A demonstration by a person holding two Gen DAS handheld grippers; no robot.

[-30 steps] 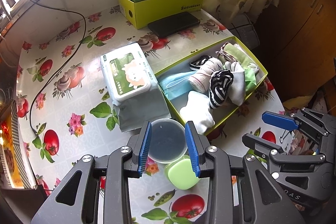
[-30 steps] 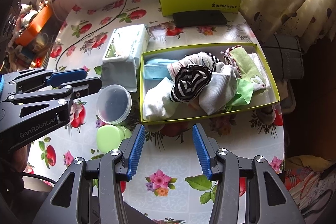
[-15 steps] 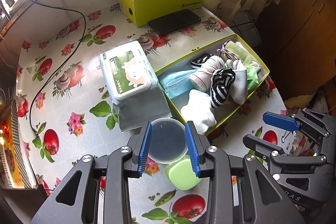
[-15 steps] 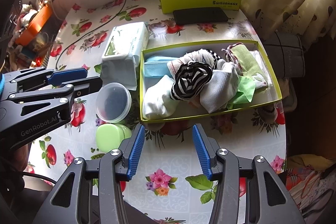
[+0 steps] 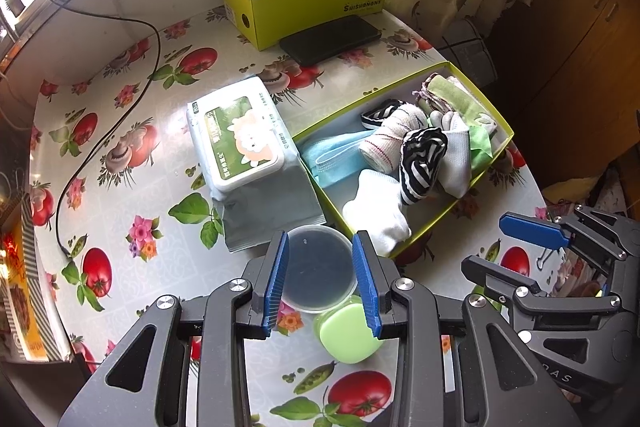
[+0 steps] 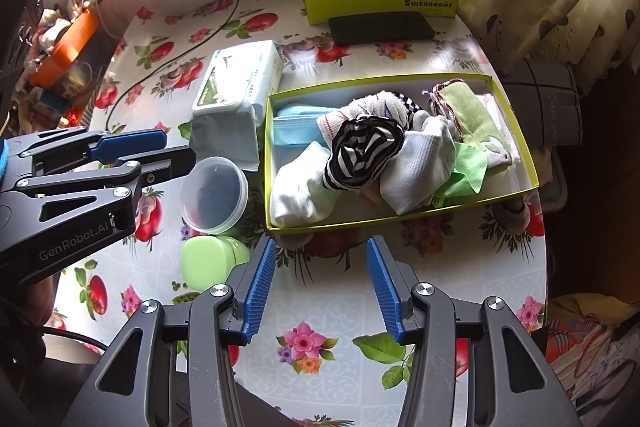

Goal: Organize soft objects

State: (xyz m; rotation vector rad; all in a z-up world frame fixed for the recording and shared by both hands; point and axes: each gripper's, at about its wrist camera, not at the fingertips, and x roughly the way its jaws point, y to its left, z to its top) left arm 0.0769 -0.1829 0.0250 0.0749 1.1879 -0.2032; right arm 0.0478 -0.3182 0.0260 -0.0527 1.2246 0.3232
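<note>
A shallow green box [image 6: 400, 223] lies on the flowered table and holds the soft things. Inside are a white sock [image 6: 300, 191], a black-and-white striped sock [image 6: 360, 151], a white mesh sock [image 6: 420, 171], a blue face mask [image 6: 296, 131] and a green cloth [image 6: 472, 111]. My right gripper [image 6: 322, 243] hovers open over bare table just in front of the box's near wall, with nothing between its blue pads. My left gripper [image 5: 320, 243] is open above a clear round container [image 5: 316, 275], left of the box, and holds nothing. The box's near corner [image 5: 432, 227] shows beside it.
A pack of wet wipes [image 5: 236, 143] lies left of the box. A green oval case [image 5: 352, 331] sits by the round container. At the back stand a yellow-green carton [image 5: 312, 3] with a black phone [image 5: 332, 39] in front. A black cable [image 5: 120, 107] crosses the left side.
</note>
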